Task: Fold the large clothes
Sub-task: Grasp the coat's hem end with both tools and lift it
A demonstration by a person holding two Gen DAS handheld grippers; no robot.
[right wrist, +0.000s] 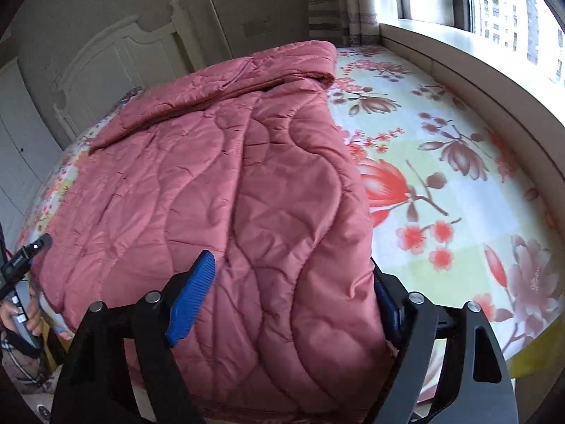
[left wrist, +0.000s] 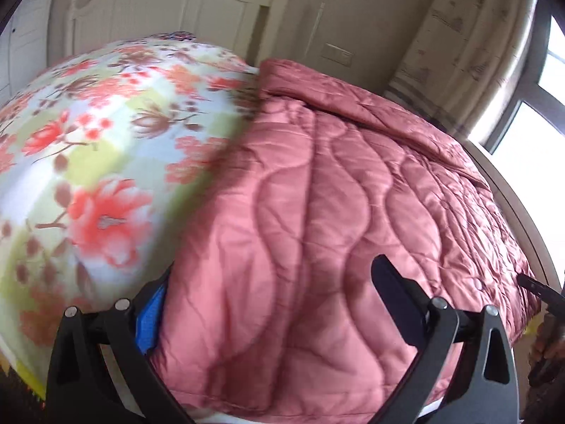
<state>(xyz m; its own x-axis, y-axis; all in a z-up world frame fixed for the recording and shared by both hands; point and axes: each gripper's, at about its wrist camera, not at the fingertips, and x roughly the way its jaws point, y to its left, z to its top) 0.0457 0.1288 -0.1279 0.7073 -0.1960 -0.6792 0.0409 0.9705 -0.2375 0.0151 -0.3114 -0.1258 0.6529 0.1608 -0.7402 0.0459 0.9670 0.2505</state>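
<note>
- The pink quilted comforter (right wrist: 219, 183) lies on the bed, over the floral bedsheet (right wrist: 452, 190); its far end is turned back on itself in a thick fold near the headboard.
- In the right wrist view the comforter covers the left and middle of the bed, and bare sheet shows to its right, running to the window ledge (right wrist: 469, 81).
- In the left wrist view the comforter (left wrist: 335, 194) fills the right and middle, with the floral bedsheet (left wrist: 99, 148) bare and blurred on the left.
- The white headboard (left wrist: 169, 10) stands at the far end against the wall; a patterned curtain (left wrist: 469, 35) hangs at the far right beside the window (left wrist: 536, 113).
- The left gripper (left wrist: 272, 300) sits at the near edge of the comforter with its fingers spread wide; the cloth bulges up between them, the blue pad of the left finger just beside the cloth's edge, but nothing is pinched.
- The right gripper (right wrist: 293, 300) is likewise spread wide at the near edge, its blue-padded left finger resting on top of the comforter and its right finger at the cloth's right border.
- At the far left of the right wrist view, the left gripper (right wrist: 26, 252) shows at the comforter's near left corner.
</note>
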